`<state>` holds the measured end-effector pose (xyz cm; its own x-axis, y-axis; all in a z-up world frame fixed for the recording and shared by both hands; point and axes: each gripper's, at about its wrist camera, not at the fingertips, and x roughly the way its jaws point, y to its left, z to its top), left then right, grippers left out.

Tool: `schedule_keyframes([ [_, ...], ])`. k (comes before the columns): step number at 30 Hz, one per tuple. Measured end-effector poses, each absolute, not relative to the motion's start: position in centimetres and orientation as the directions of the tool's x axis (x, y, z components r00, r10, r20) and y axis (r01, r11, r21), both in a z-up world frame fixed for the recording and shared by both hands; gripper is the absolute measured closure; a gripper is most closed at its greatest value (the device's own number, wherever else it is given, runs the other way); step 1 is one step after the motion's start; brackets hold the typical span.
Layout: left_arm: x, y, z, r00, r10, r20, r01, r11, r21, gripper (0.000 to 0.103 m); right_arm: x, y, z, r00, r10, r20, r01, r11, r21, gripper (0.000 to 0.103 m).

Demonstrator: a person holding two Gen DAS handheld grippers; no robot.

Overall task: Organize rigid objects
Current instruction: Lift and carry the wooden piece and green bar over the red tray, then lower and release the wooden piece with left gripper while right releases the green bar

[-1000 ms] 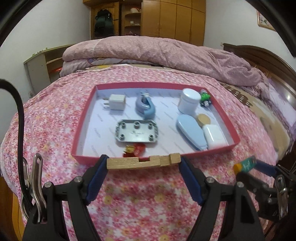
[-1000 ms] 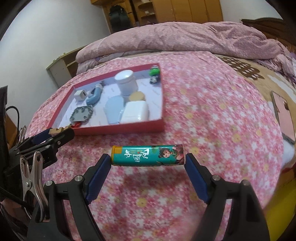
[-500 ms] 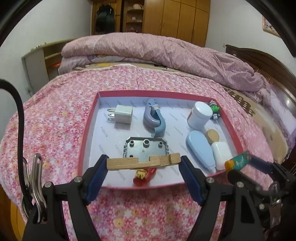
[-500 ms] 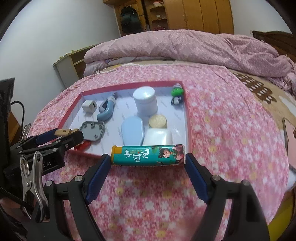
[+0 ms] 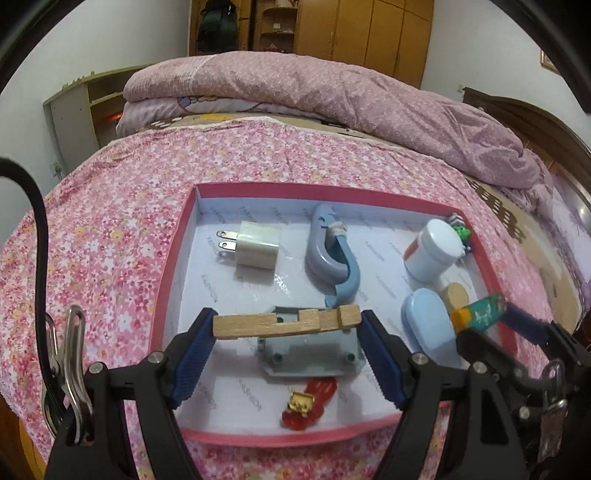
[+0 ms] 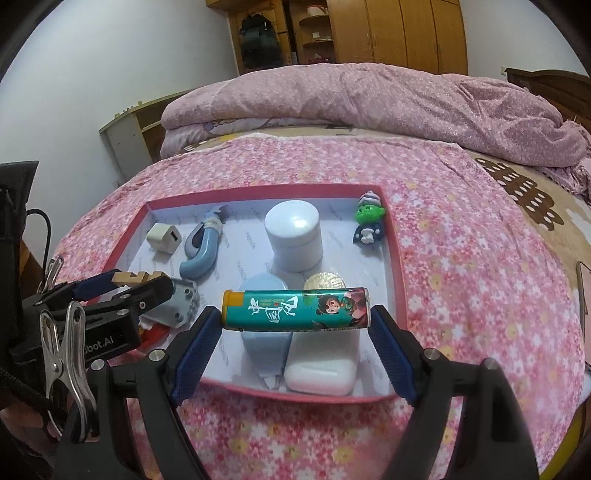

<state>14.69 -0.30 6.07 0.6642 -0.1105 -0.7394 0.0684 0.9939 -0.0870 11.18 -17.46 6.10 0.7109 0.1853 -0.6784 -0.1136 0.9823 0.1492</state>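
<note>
My left gripper (image 5: 287,326) is shut on a notched wooden block (image 5: 286,325), held lengthwise over the near part of a red-rimmed tray (image 5: 177,258), above a grey metal plate (image 5: 314,356). My right gripper (image 6: 296,311) is shut on a teal tube (image 6: 295,308) with an orange cap and a cartoon print, hovering over the tray's (image 6: 397,266) near right corner. In the tray lie a white charger (image 5: 255,249), a blue-grey hook-shaped tool (image 5: 332,258), a white jar (image 6: 293,234), a pale blue case (image 5: 428,328), a white case (image 6: 321,374), a gold disc (image 6: 325,282), a green-headed figurine (image 6: 369,219) and a red wrapped sweet (image 5: 308,404).
The tray rests on a bed with a pink flowered cover (image 5: 110,229). A folded pink quilt (image 5: 332,92) lies at the far end, a wooden headboard (image 5: 535,122) at the right. A small shelf (image 5: 74,114) stands left of the bed, wardrobes (image 6: 406,33) behind.
Both grippers have moved forward with their loads, from in front of the tray's near rim to over the tray. The tray now fills more of each view.
</note>
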Motion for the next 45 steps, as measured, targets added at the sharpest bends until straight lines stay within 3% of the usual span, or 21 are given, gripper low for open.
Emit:
schedule_keyframes([
  [21, 16.8, -0.6, 4.6, 0.669, -0.062, -0.741, 0.035, 0.998, -0.052, 0.021, 13.8, -16.9, 4.2, 0.718, 0.141, -0.681, -0.113, 0.99, 0.085, 0.02],
  [45, 16.8, -0.9, 4.5, 0.682, -0.058, -0.73, 0.037, 0.998, -0.044, 0.017, 13.8, -16.7, 3.7, 0.735, 0.172, -0.656, -0.13, 0.985, 0.112, 0.02],
])
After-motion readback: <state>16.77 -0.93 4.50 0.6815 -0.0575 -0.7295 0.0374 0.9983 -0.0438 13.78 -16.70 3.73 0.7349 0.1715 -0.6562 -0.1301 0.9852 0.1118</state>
